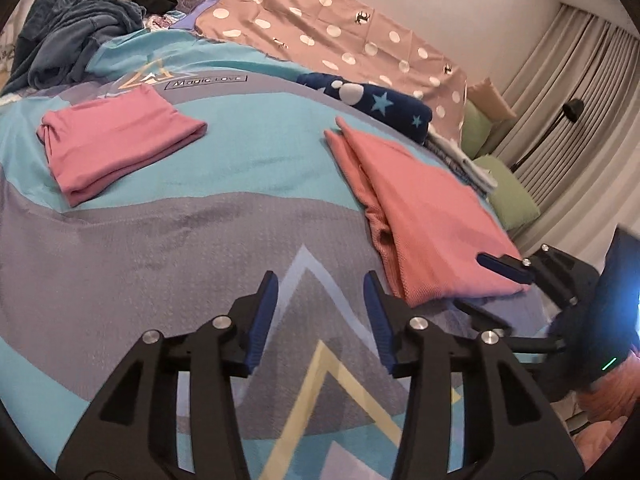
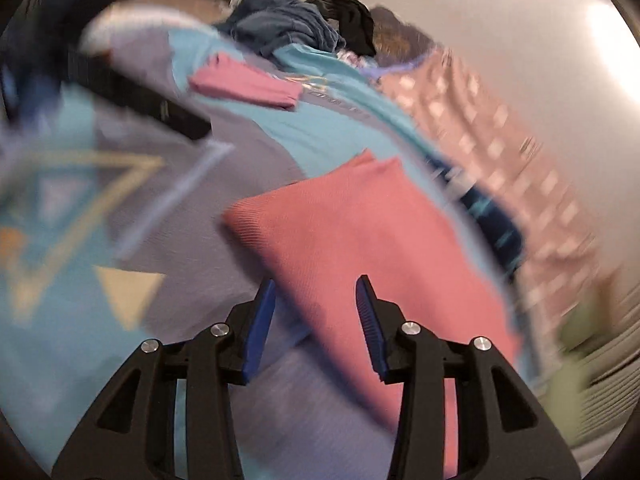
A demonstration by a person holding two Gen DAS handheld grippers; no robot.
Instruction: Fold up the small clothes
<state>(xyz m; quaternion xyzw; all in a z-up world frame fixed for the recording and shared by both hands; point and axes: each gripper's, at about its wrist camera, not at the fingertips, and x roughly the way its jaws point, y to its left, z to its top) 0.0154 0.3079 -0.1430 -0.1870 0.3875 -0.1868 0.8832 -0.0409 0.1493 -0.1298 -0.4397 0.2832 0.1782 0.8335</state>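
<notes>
Blue-padded fingers of the left gripper (image 1: 320, 300) stand apart, empty, above the bedspread (image 1: 200, 240), teal and grey with triangle motifs. Right gripper (image 2: 316, 304) also gapes open, its pads over the near edge of the coral cloth (image 1: 424, 208), half folded on the bed. A folded pink garment (image 1: 116, 140) lies well apart, leftward. Beyond: polka-dot sheet (image 1: 340, 36), rumpled blue clothes (image 1: 72, 36), beige curtains (image 1: 580, 92).

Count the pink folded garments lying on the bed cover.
2: a pink folded garment at far left, and a salmon garment at right by the right gripper. The far pile may hide more.
</notes>
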